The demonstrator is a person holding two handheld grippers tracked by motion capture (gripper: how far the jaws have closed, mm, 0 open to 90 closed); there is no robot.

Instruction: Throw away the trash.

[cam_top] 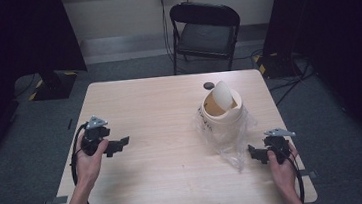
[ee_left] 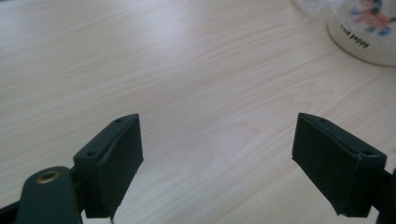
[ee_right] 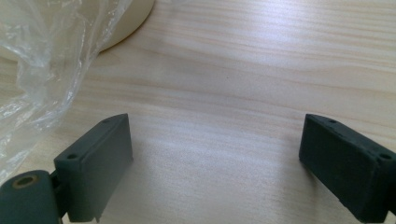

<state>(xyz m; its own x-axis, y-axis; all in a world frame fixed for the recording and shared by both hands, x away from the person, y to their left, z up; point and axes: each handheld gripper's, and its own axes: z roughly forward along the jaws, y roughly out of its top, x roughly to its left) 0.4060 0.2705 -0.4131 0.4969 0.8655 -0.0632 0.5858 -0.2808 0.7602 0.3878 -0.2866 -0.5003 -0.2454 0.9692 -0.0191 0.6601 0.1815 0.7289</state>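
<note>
**Both grippers open beside a lined swing-lid bin**

A small cream bin (cam_top: 223, 115) with a tilted swing lid (cam_top: 222, 96) stood right of centre on the wooden table (cam_top: 164, 159), its clear plastic liner (cam_top: 236, 149) spilling toward the right gripper (cam_top: 257, 154). The left gripper (cam_top: 119, 145) lay well apart. Both sets of jaws stood wide, holding nothing. The bin likely handled as light and rigid; the liner was thin, limp and slippery, best pinched at a bunched fold. A small dark object (cam_top: 209, 85) lay behind.

Dark upside-down lettering on bin (ee_left: 362, 39), illegible
</note>
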